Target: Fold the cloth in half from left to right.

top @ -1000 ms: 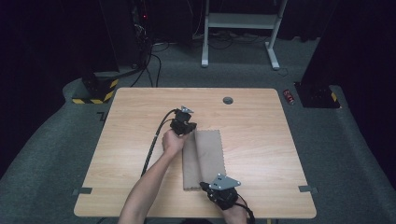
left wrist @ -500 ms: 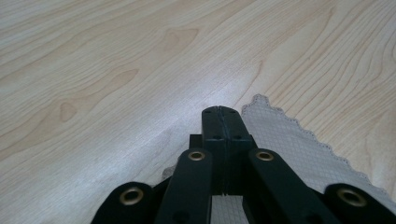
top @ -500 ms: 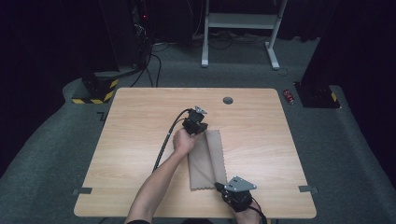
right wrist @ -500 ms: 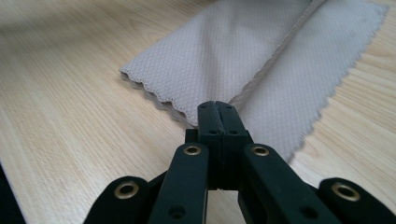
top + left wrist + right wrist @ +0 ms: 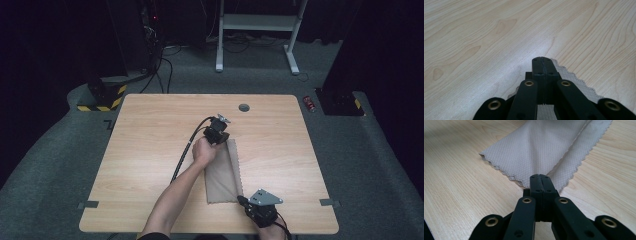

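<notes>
A beige cloth [image 5: 225, 175] with scalloped edges lies folded lengthwise near the table's middle front. My left gripper [image 5: 220, 137] sits at its far end, jaws shut on that end of the cloth. In the left gripper view the closed gripper [image 5: 541, 60] presses low to the wood, with the cloth's edge [image 5: 576, 80] trailing out to its right. My right gripper [image 5: 242, 201] is at the near right corner. In the right gripper view the gripper [image 5: 540, 177] is shut on the corner of the cloth [image 5: 541, 147], whose upper layer lies over a lower one.
The wooden table [image 5: 150, 130] has a round cable hole [image 5: 244, 107] near its far edge. A black cable [image 5: 186, 150] trails from the left gripper across the table. A red can [image 5: 310, 103] lies on the floor to the right. Bare wood lies left and right of the cloth.
Both grippers have moved to the right, carrying the cloth's edge with them. The cloth now looks narrower, and its far end sits farther right.
</notes>
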`<state>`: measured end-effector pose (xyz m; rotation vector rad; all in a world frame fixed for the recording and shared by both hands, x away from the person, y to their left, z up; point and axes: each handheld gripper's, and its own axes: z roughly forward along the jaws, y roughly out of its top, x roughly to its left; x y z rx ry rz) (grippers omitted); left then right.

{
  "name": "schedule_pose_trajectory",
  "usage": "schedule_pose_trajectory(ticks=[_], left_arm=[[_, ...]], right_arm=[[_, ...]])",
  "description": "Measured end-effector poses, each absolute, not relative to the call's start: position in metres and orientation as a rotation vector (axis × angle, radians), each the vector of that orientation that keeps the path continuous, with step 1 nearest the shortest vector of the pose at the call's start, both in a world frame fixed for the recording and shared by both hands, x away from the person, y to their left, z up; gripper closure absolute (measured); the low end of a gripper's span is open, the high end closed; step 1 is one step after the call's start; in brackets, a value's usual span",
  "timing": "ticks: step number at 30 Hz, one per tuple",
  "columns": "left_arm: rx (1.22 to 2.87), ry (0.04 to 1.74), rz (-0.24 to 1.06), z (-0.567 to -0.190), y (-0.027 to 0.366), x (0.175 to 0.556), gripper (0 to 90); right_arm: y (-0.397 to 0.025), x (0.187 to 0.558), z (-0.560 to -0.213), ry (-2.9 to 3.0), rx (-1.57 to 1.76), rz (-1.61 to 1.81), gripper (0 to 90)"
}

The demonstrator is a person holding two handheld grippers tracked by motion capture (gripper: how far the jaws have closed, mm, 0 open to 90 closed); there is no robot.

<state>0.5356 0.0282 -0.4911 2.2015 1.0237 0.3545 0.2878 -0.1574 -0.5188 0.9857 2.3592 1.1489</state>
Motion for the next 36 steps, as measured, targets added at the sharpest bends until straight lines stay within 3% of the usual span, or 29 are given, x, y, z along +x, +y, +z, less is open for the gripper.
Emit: schedule_pose_trajectory(ticks=[26, 30, 36], left_arm=[[2.207, 0.989, 0.316, -0.501, 0.005, 0.539, 89.6], [2.185, 1.004, 0.314, -0.496, 0.009, 0.537, 67.9], [2.133, 1.021, 0.398, -0.473, 0.032, 0.527, 51.9]], right_arm=[[-0.170, 0.287, -0.524, 2.359, 1.049, 1.139, 89.5], [-0.171, 0.290, -0.523, 2.349, 1.071, 1.161, 76.4], [-0.185, 0.302, -0.513, 2.299, 1.107, 1.215, 70.7]])
